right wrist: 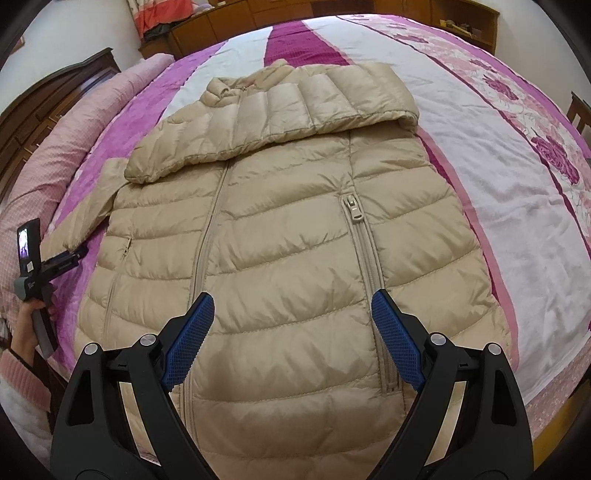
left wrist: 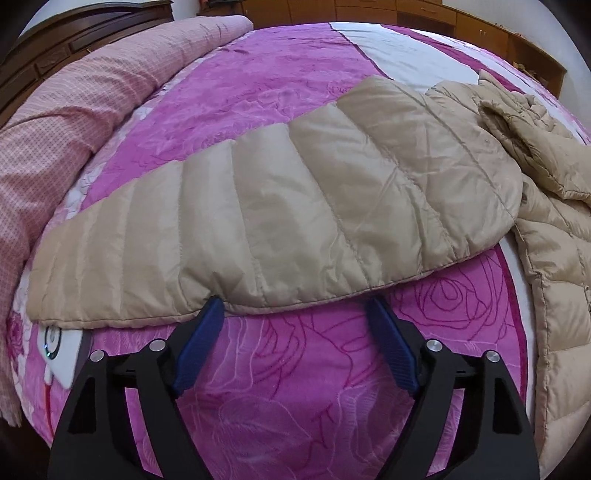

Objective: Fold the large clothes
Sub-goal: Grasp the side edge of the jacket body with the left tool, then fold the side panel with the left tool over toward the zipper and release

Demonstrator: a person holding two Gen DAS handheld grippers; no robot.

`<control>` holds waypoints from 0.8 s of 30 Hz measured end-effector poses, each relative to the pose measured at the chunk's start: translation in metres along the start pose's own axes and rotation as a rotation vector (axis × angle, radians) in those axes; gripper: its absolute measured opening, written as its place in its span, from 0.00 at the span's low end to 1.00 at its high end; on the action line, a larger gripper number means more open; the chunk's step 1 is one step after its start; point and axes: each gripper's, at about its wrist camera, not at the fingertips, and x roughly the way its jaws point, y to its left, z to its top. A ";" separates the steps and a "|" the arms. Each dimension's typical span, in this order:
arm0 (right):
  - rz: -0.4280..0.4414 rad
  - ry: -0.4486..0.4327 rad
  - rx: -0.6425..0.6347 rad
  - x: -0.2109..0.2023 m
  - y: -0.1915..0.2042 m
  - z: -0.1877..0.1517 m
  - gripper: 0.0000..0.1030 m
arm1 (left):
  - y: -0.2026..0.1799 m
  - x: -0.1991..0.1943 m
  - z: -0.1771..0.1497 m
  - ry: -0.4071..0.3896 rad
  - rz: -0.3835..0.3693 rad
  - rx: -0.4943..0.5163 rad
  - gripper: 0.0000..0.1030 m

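A beige quilted puffer jacket (right wrist: 280,229) lies front up on the bed, zipped. One sleeve (right wrist: 273,114) is folded across its chest. The other sleeve (left wrist: 258,221) stretches out sideways over the pink bedspread. My left gripper (left wrist: 295,310) is open, its blue fingertips at the near edge of that outstretched sleeve. My right gripper (right wrist: 291,306) is open and empty, hovering over the jacket's lower front near the pocket zipper (right wrist: 354,210). The left gripper also shows in the right wrist view (right wrist: 70,256), at the sleeve's cuff end.
The bed is covered with a pink, white and magenta floral bedspread (right wrist: 498,166). A rolled pink checked quilt (left wrist: 74,110) lies along the dark wooden headboard (left wrist: 44,48). Wooden cabinets (right wrist: 258,14) stand beyond the bed.
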 end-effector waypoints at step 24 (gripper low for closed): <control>0.019 -0.026 -0.039 -0.006 0.012 0.000 0.84 | 0.026 -0.090 0.012 -0.305 -0.044 -0.142 0.02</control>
